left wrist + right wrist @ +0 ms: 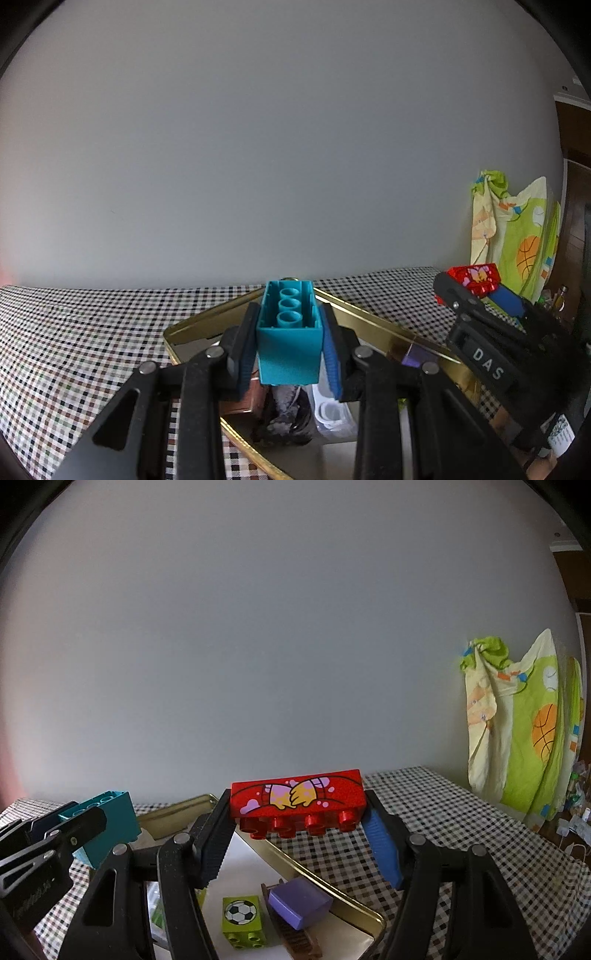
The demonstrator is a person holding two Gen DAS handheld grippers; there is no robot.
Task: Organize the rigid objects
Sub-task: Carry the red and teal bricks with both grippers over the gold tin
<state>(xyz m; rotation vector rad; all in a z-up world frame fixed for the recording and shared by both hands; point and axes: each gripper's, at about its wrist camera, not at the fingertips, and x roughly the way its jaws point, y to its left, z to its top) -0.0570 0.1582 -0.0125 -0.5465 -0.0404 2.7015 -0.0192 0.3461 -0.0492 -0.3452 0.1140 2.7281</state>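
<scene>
Jaws pinch teal brick [288, 334], red brick [297, 798], seemingly above tin [314, 873]

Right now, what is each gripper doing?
Left gripper: closed on the teal brick.
Right gripper: closed on the red printed brick, held by its ends.

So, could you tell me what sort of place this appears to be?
Probably a home, perhaps a child's play corner: a checked tablecloth covers the table, a cartoon basketball-print cloth hangs by the wall, and a gold tin holds toy bricks.
</scene>
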